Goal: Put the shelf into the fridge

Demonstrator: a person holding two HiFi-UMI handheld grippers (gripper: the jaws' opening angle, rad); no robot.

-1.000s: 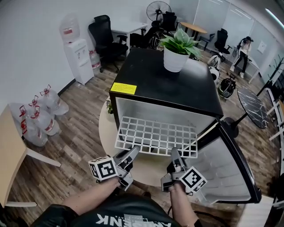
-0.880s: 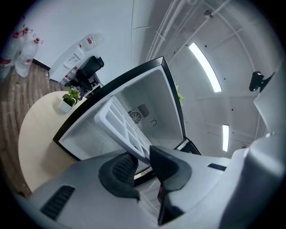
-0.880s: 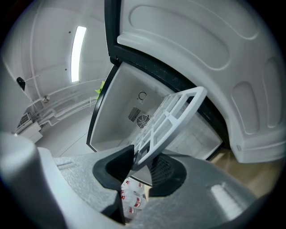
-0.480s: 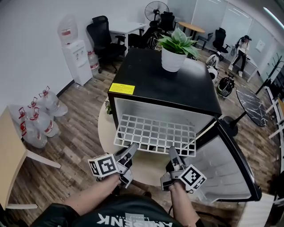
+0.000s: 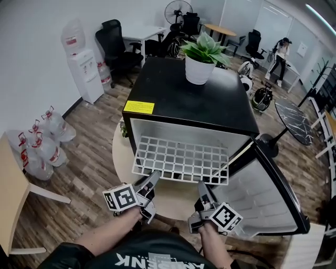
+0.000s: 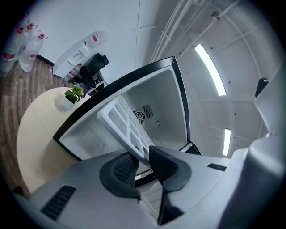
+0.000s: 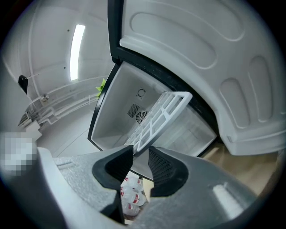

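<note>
Where fingers (image 6: 118, 173) pinch, shelf (image 5: 181, 159) sits btwn.

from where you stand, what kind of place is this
Most likely an office: black office chairs at a white desk, a water dispenser with spare bottles by the wall, and a standing fan at the back.

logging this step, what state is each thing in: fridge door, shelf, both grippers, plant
fridge door: open wide
shelf: partly inside the fridge, front edge sticking out
left gripper: shut on the shelf's front edge
right gripper: shut on the same edge
potted plant: upright on the fridge top
</note>
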